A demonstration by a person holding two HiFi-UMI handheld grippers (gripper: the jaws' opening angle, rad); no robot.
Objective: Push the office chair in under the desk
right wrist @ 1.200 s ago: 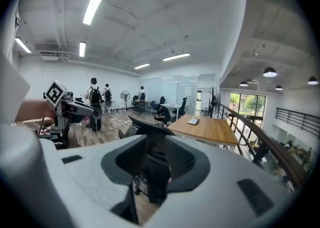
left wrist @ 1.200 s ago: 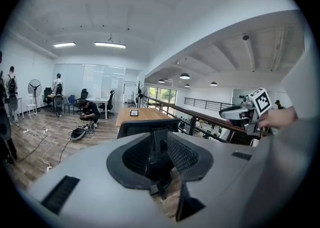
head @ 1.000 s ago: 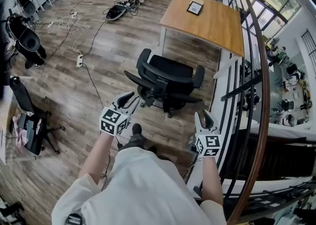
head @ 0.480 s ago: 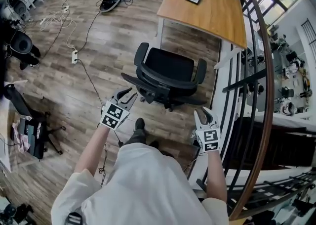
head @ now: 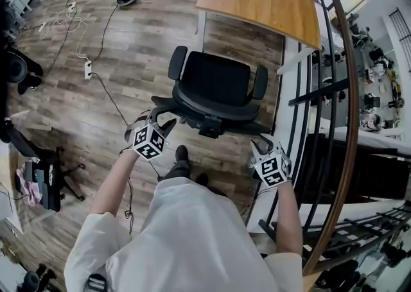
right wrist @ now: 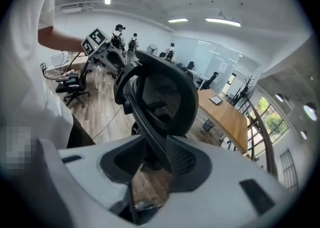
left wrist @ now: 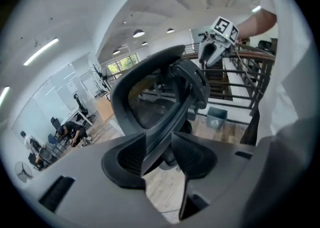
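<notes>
We stand behind a black office chair [head: 215,85] on a wood floor [head: 128,60]. Its seat faces a wooden desk [head: 270,2] just ahead and is not yet under it. Our left gripper [head: 160,120] straddles the left edge of the backrest [left wrist: 150,91], its fingers partly apart and opening, with the rim between them. Our right gripper [head: 263,146] straddles the right edge the same way, fingers opening around the rim.
</notes>
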